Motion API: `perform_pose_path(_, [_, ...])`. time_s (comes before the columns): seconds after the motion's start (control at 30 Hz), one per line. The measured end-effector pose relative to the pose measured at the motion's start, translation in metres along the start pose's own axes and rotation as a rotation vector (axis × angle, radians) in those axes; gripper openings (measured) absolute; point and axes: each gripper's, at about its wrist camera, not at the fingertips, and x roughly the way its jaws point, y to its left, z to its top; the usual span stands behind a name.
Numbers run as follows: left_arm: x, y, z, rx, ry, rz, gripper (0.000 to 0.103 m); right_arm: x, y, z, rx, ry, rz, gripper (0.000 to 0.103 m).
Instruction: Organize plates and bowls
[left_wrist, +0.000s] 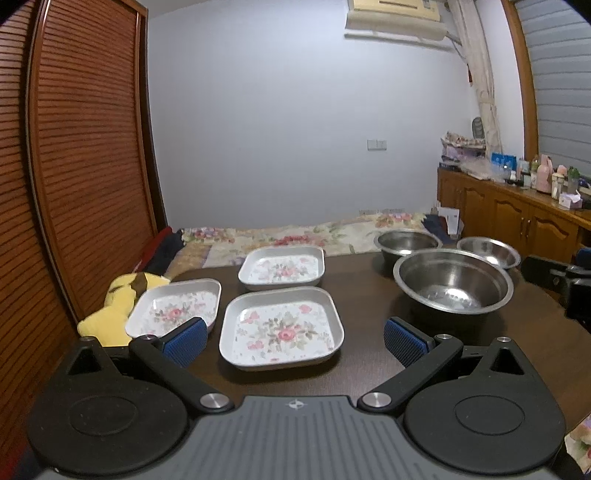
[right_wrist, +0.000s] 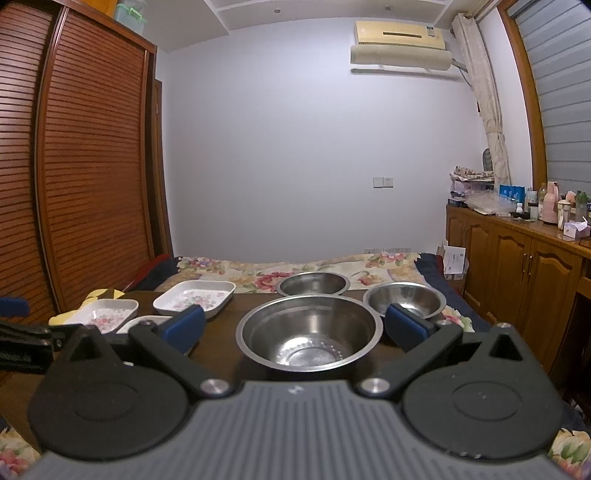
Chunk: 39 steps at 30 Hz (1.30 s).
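Three square floral plates lie on the dark table: a near one, a far one and a left one. Three steel bowls stand to the right: a large one, a far one and a small right one. My left gripper is open and empty, facing the near plate. My right gripper is open and empty, its fingers either side of the large bowl. The far bowl, small bowl and far plate also show in the right wrist view.
A yellow plush toy lies at the table's left edge. A bed with a floral cover is behind the table. A wooden wardrobe stands left, and a wooden cabinet with bottles stands right.
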Motion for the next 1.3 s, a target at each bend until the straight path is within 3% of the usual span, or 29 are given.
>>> perform_pose_path(0.43, [0.047, 0.018, -0.026, -0.02, 0.148, -0.019, 0.103, 0.016, 0.008, -0.012, -0.013, 0.033, 0.035, 0.103])
perform_pose_path(0.7, [0.066, 0.04, -0.031, -0.036, 0.211, 0.013, 0.103, 0.029, 0.024, -0.01, -0.051, 0.025, 0.089, 0.103])
perform_pose_path(1.3, [0.083, 0.093, -0.016, -0.087, 0.168, -0.004, 0.103, 0.068, 0.08, 0.003, -0.136, 0.101, 0.27, 0.103])
